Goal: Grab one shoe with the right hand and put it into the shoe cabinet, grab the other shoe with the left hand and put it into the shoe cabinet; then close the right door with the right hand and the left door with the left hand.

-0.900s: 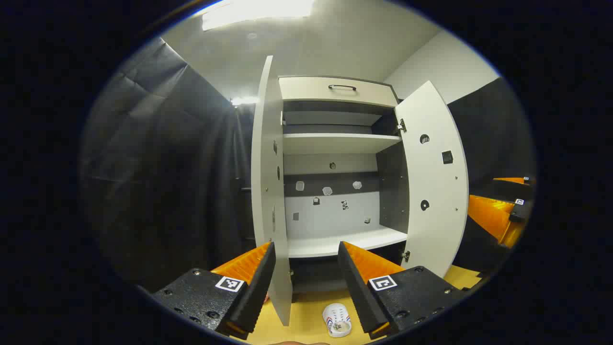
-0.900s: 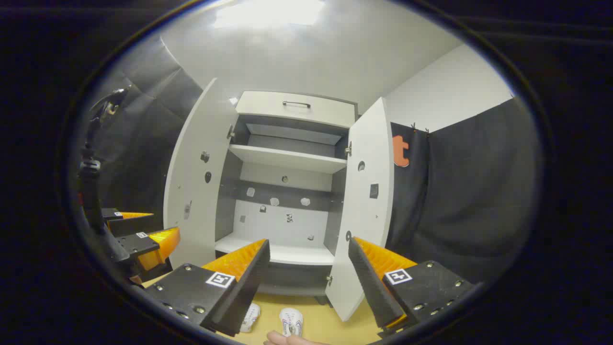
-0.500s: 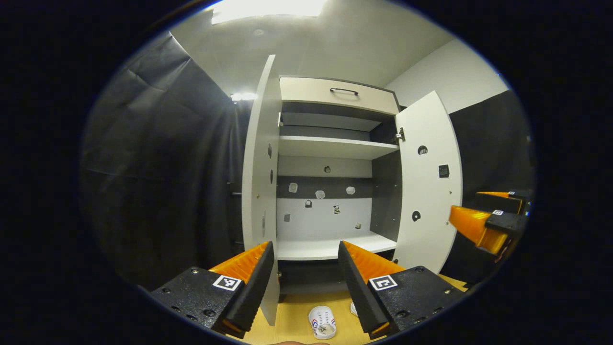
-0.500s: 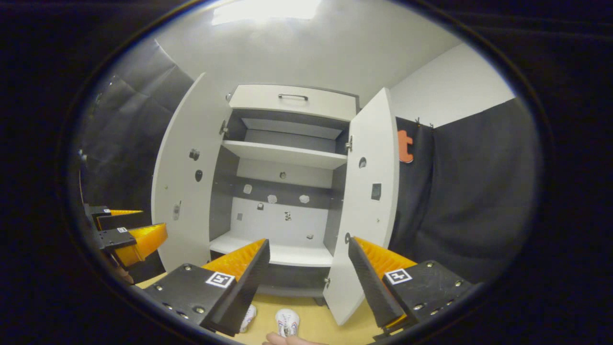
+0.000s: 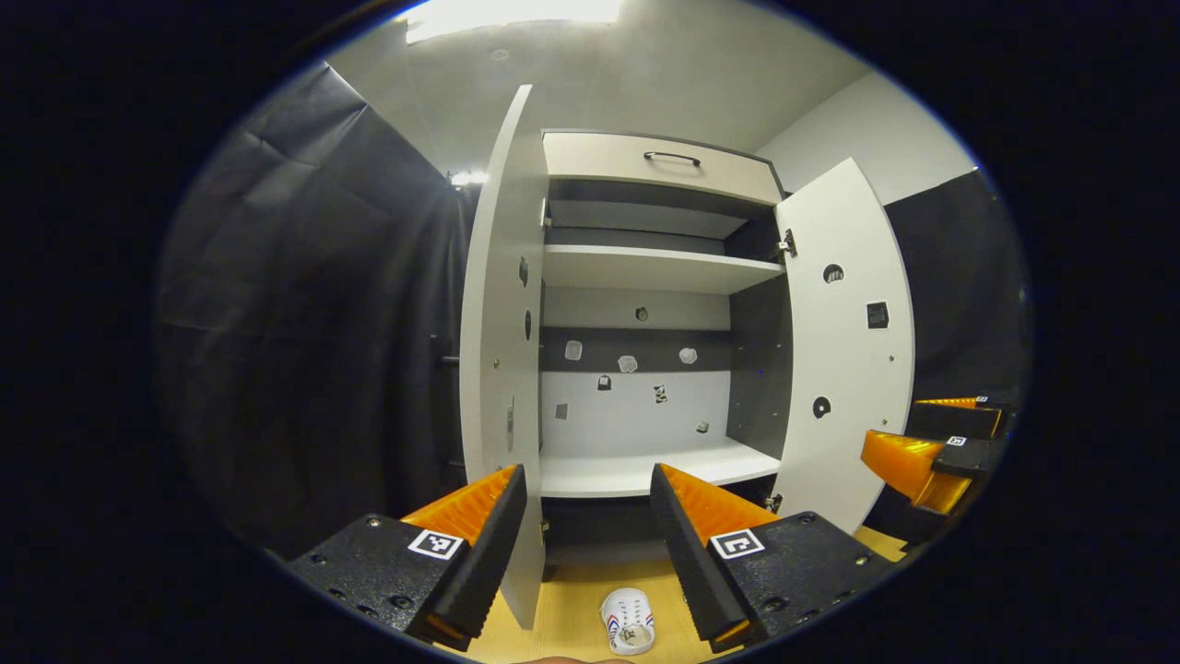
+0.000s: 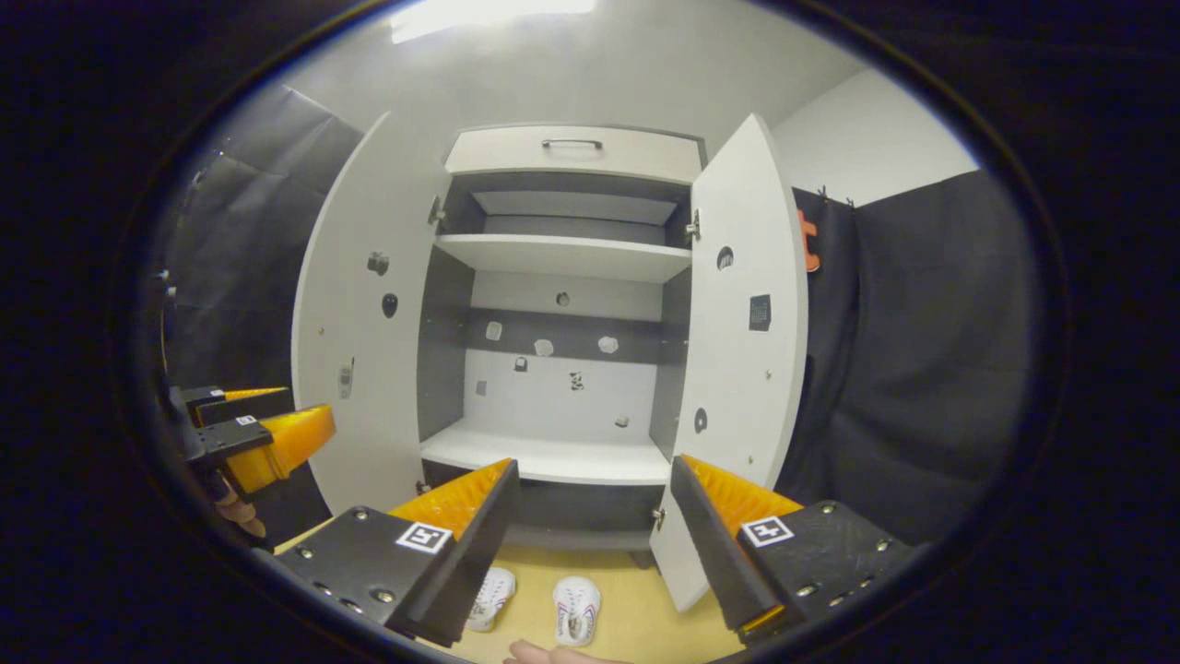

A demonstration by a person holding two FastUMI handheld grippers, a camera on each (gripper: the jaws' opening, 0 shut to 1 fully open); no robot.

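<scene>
Nothing is stowed yet: both white sneakers point(image 6: 579, 612) are lying on the wooden floor point(image 6: 636, 636) before the shoe cabinet point(image 6: 562, 323), whose doors are standing open. The right gripper point(image 6: 590, 493) and left gripper point(image 5: 585, 498) are hovering wide and empty.

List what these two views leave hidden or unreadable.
- Second shoe, right gripper view: partly hidden behind the right hand-held gripper.
- Shoe, left gripper view: heel cut off by the lower edge.
- Small marks on the cabinet's back panel: too small to identify.
- Space under the bottom shelf: in shadow.
</scene>
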